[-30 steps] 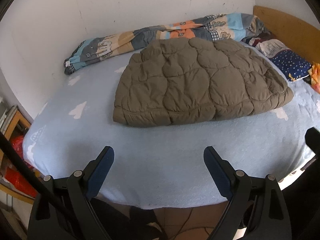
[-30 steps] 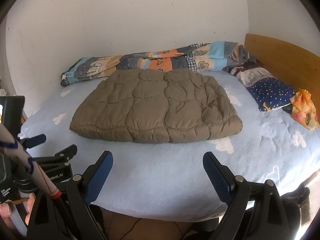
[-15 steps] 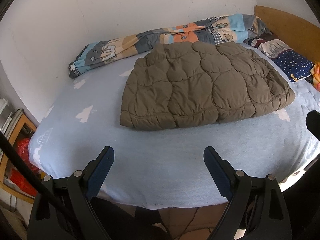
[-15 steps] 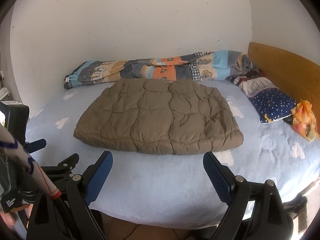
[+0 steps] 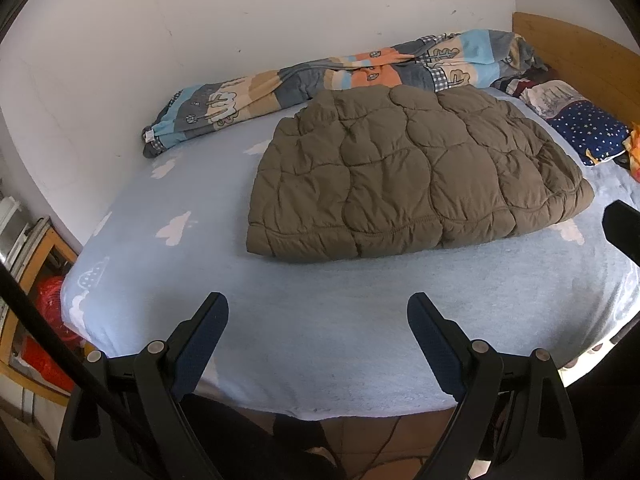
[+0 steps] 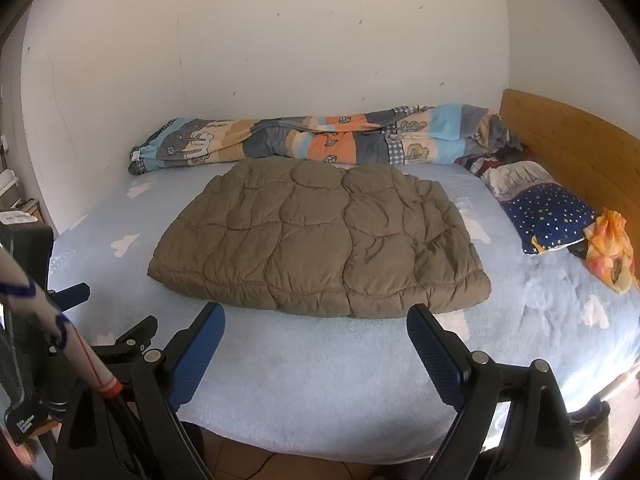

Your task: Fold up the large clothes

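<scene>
Nearest the lens in each wrist view are two black plastic arms tipped with blue, finely ribbed pads. The left gripper (image 5: 318,314) hangs over the near edge of the bed with its jaws spread wide and nothing between them. The right gripper (image 6: 316,322) is the same, jaws wide apart and empty, above the near strip of sheet.

Under them the sheet (image 5: 320,320) is a pale blue, slightly fuzzy fabric printed with white clouds, stretched over the mattress. Below its edge shows a bit of brown tiled floor (image 5: 360,440).

Mid-bed lies the jacket (image 6: 320,240), an olive-brown padded garment quilted in rounded, puffy cells, folded into a thick, roughly rectangular slab with a stitched hem along its near edge. It lies flat on the sheet, apart from both grippers.

Behind it, along the wall, a quilt (image 6: 320,142) in blue, orange, grey and beige patches is bunched into a long roll. To the right sit a navy pillow (image 6: 548,216) with small stars, an orange crumpled cloth (image 6: 610,252) and a wooden headboard (image 6: 568,136). The wall (image 6: 280,40) is white, scuffed plaster.
</scene>
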A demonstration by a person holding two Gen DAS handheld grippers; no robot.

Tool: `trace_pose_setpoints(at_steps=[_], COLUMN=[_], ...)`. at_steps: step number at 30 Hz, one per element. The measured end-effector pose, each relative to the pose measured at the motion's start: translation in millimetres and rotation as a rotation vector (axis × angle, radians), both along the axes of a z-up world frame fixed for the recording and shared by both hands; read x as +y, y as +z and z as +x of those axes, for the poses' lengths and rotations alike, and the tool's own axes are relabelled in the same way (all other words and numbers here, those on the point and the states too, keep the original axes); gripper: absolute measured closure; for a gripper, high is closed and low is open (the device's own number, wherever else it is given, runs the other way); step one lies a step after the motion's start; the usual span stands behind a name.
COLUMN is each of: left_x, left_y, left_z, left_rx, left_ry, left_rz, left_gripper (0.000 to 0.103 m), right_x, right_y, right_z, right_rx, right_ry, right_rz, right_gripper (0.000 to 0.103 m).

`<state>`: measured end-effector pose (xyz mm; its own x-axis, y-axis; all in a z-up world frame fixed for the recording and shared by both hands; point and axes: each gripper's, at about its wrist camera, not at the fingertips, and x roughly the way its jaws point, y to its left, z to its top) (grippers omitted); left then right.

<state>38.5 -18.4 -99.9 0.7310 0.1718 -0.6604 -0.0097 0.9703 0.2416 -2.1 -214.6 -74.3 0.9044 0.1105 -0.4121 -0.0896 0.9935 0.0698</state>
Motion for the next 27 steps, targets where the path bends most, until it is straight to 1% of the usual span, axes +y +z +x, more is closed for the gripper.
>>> trace_pose_setpoints(at_steps=[15,21,23,26,27], left_x=[7,6,8,16,17], left_y=[6,8,9,11,11], left_z=[1,5,8,15,18], left_rx=[-0.017,-0.021,-0.004,0.031,0.039], left_ry=[0.022,0.036,0.026,0.018,0.017], left_rz=[-0.011,0.016,-0.007,-0.075,-0.086], left_gripper=[0.013,0.013,0.013,0.013,0.013], right_x=[10,12,13,13,12], right_y=[6,4,3,2,2], right_z=[18,23,26,30,31], right_rx=[0.017,0.026,0.031,0.037,0.039], right_ry=[-0.006,-0.005,-0.005,0.000,0.005], right_rz=[-0.029,-0.032,-0.031,-0.019,-0.012], right_gripper=[0.008,0.008,0.008,0.007,0.008])
